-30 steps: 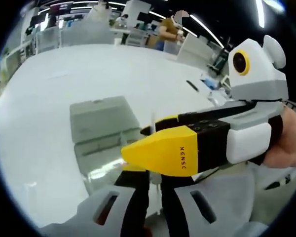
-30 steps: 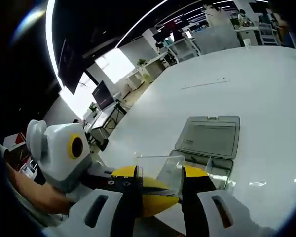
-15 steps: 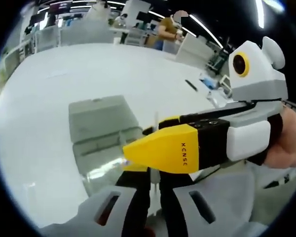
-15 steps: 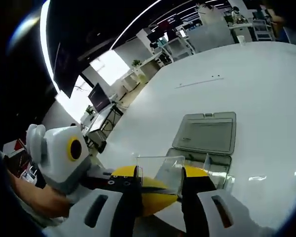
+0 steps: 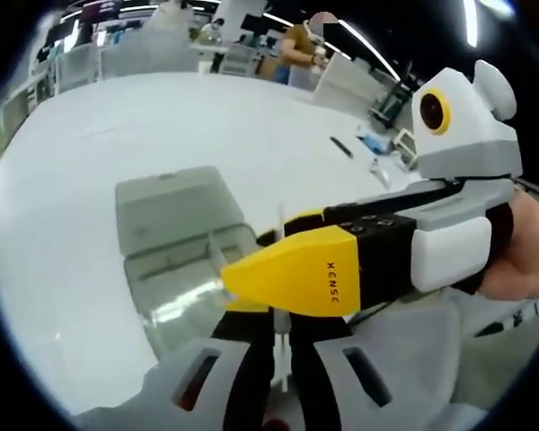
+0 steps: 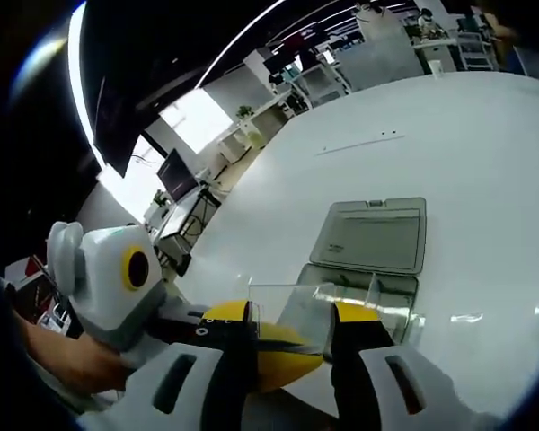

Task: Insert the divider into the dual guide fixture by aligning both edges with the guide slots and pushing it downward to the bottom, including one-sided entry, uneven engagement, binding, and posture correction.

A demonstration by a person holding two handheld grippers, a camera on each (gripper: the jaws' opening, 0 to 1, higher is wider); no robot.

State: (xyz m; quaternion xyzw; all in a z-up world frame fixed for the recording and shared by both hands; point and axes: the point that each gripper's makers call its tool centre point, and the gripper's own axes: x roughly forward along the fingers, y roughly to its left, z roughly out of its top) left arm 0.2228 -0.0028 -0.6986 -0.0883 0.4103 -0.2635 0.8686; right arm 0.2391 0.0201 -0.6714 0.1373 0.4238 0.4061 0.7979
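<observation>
The clear, thin plastic divider panel (image 6: 292, 319) is held above the near end of the clear plastic box with its grey hinged lid thrown open flat (image 6: 373, 238), which rests on the broad white bench (image 6: 485, 135). In the right gripper view the right gripper (image 6: 292, 359) has its black jaws closed onto the panel's two side edges, so the panel spans the gap between them. Just behind the panel, and nearer than the box, the left gripper (image 6: 251, 346) reaches in with its yellow-and-black jaws.

In the left gripper view the divider (image 5: 281, 220) shows edge-on as a thin pale line over the box (image 5: 175, 238) (the open tray sits nearest). The left gripper (image 5: 283, 359) has its jaws nearly together around the panel's lower edge, though whether they truly pinch it cannot be told. The right gripper (image 5: 251, 269) crosses in front of the box, a hand (image 5: 521, 260) behind it.
</observation>
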